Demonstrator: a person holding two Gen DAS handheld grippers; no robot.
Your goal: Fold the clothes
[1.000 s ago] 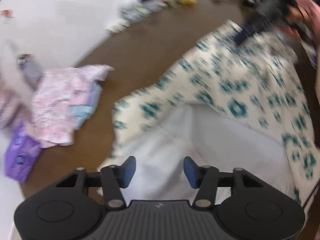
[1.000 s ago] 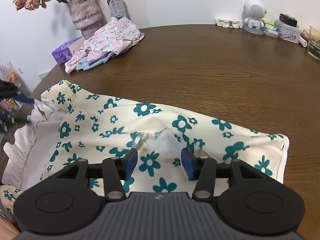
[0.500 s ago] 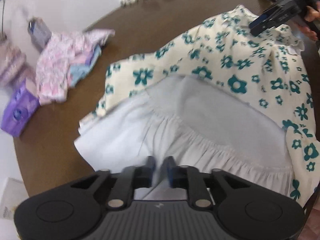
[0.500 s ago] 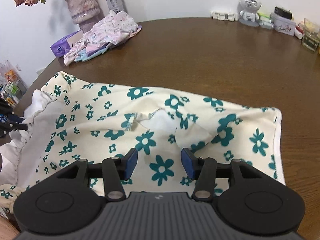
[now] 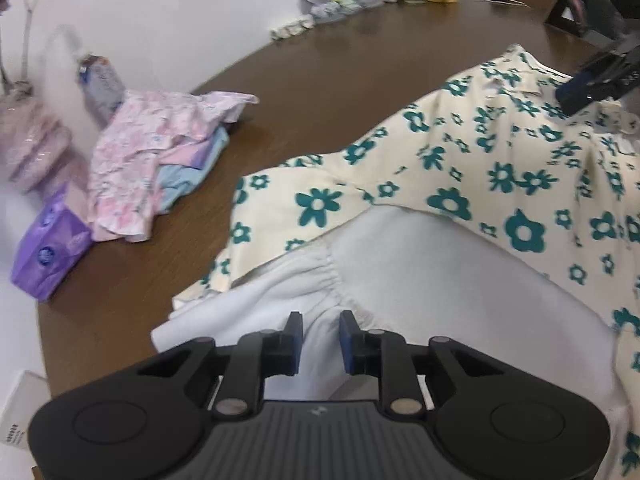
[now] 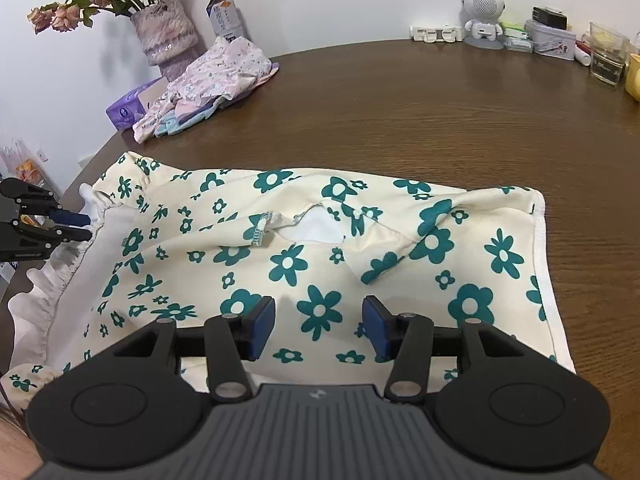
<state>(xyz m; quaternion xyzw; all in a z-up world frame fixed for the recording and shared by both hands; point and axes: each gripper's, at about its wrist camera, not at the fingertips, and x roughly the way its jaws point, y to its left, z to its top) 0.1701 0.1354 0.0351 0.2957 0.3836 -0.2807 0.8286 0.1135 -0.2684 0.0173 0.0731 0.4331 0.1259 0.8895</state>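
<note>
A: Where does the garment lie?

B: The floral garment (image 6: pixel 304 264) is spread across the near part of the brown bench (image 6: pixel 400 120), its cream side with teal flowers up, creased and puckered near the middle. Its white ruffled lining (image 5: pixel 304 280) is turned out along the left edge and hangs a little over the bench rim.

A: And the 2 grippers?

B: The left gripper (image 5: pixel 320 338) has its jaws narrowed to a small gap with a bunch of the white lining between them. I judge it is pinching or about to pinch, but whether the pads truly grip, I cannot tell. The right gripper (image 6: pixel 319 326) hovers over the flowered cloth with its jaws spread wide and nothing in them.

A: How should this step go well?

B: My guess is that the left edge is being taken up for a fold or a straightening pull. Bite the gathered seam rather than the loose frill, so the cloth does not slip. The right gripper could pin the cloth while the left draws it taut. Keep well apart from the pink clothes pile (image 6: pixel 208 76) and the purple tissue pack (image 5: pixel 50 248).
</note>
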